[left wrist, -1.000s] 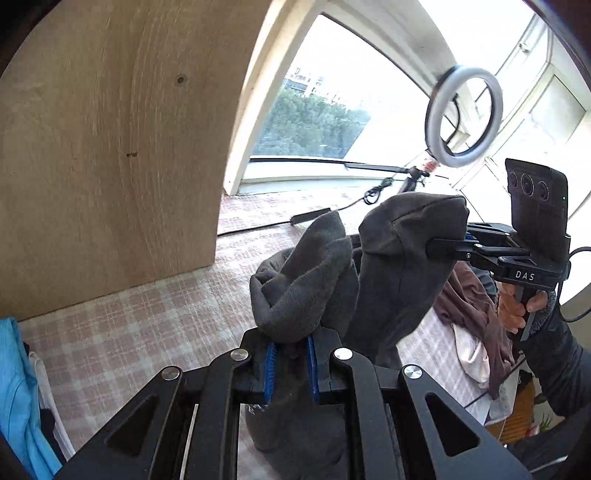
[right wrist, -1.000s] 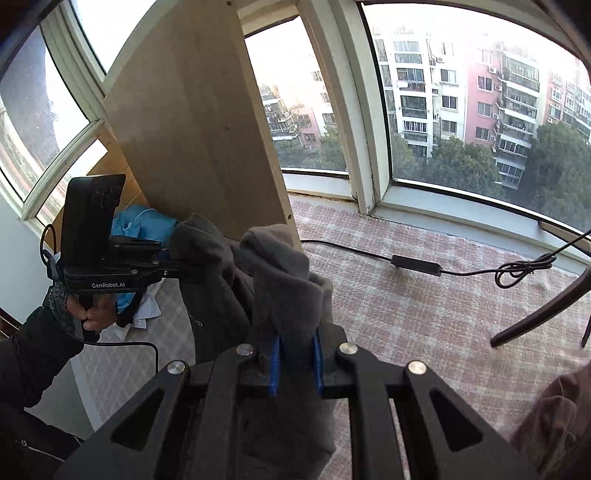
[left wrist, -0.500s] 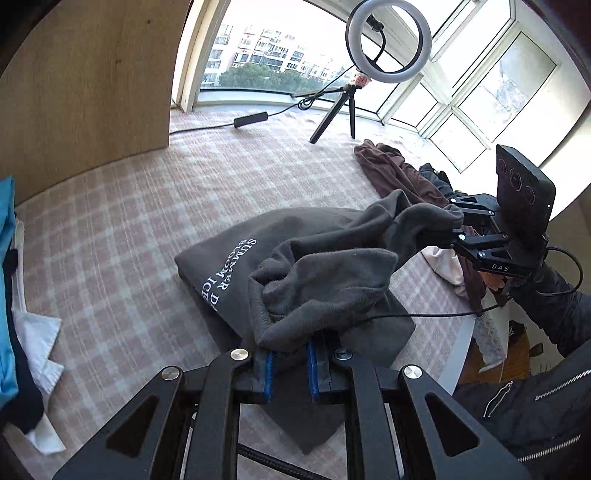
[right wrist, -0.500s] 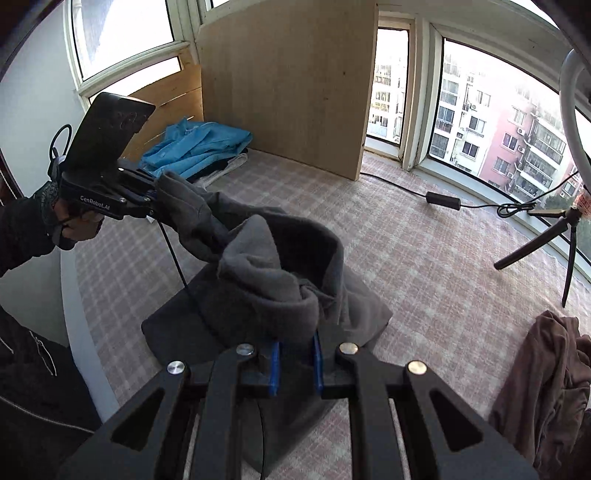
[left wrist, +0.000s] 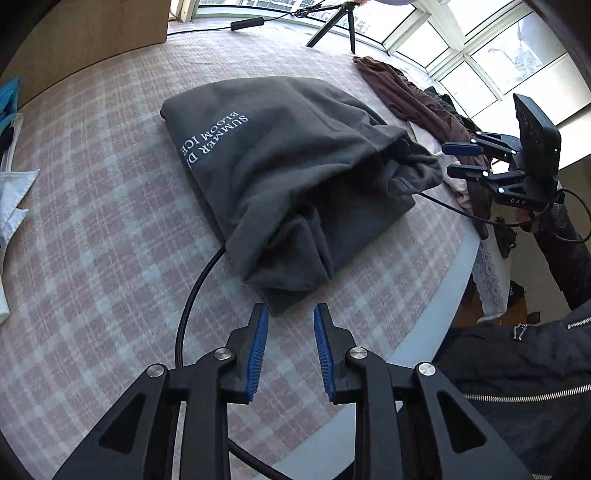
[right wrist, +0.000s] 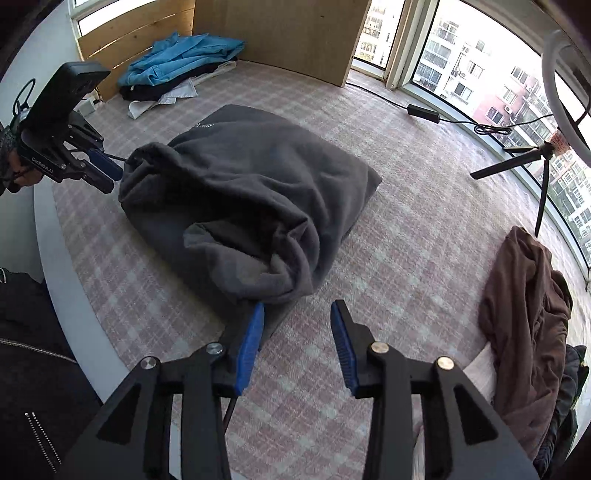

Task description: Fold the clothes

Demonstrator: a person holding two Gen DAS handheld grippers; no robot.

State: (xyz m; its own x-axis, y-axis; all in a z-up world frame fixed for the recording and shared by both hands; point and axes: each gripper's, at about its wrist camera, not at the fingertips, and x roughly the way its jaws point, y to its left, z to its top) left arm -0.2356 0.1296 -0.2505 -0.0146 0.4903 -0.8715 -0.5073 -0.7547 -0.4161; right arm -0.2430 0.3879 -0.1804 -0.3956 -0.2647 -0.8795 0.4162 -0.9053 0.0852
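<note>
1. Left wrist view: the left gripper [left wrist: 289,314] hangs with its blue-padded jaws spread apart and nothing between them, just short of the near corner of the grey sweatshirt [left wrist: 288,162].
2. The sweatshirt lies in a loose fold on the checked cloth [left wrist: 92,229], white lettering on its left part, its near edge bunched and rumpled.
3. A black cable [left wrist: 192,295] comes out from under the sweatshirt's near left edge and curves back past the left gripper.
4. To the right of the sweatshirt the right gripper [left wrist: 452,158] is seen side-on, its jaws parted, close to the bunched hem; whether a pad touches the fabric is hard to tell.
5. Beyond the sweatshirt, a brown garment [left wrist: 402,92] lies to its far right, and tripod legs [left wrist: 332,26] stand behind it.
6. Right wrist view: the right gripper [right wrist: 297,312] is open and empty; its left pad sits at the sweatshirt's [right wrist: 251,192] near corner and overlaps the fabric edge, while the right pad is over bare cloth.
7. At the sweatshirt's left end the left gripper [right wrist: 107,171] is beside the rolled hem, jaws apart.
8. Behind the sweatshirt a blue garment [right wrist: 181,55] tops a small pile against a wooden board [right wrist: 277,33].
9. To the sweatshirt's right the brown garment [right wrist: 524,302] lies heaped at the cloth's edge.
</note>
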